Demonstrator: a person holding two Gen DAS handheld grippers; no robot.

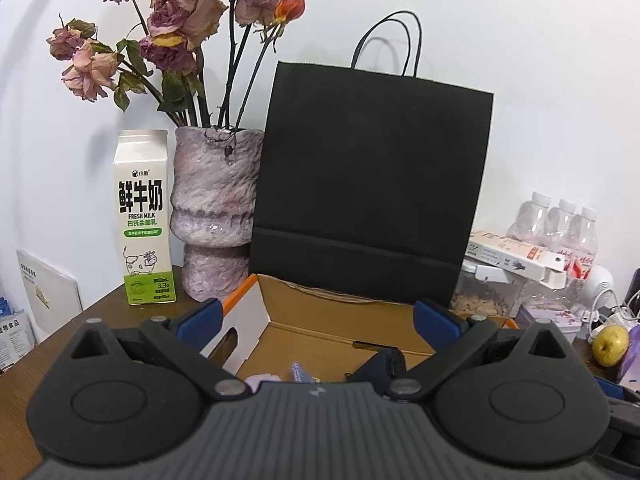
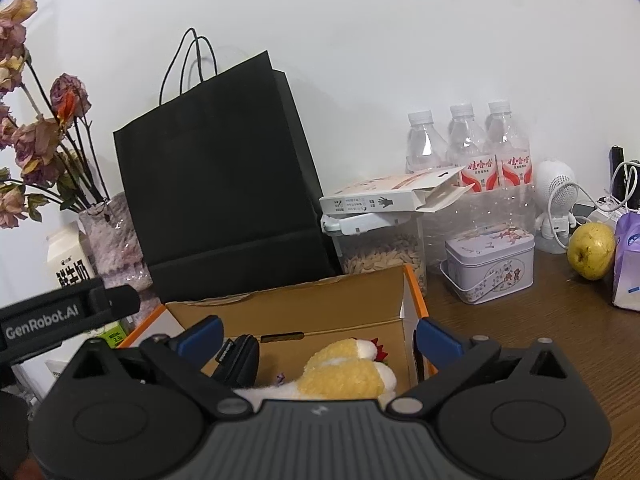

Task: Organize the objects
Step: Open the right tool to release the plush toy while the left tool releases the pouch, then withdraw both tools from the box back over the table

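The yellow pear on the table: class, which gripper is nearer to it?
Right. The pear lies just beyond the right gripper, off to its right; from the left gripper it sits farther out, near the view's right edge.

Right gripper (image 2: 318, 334) jaws wide apart over open cardboard box (image 2: 408, 296), nothing between them. Yellow plush toy (image 2: 348, 372) and a dark pouch (image 2: 240, 360) lie inside. Black paper bag (image 2: 220, 184) stands just behind the box; pear (image 2: 591, 251) near tabletop's right edge.
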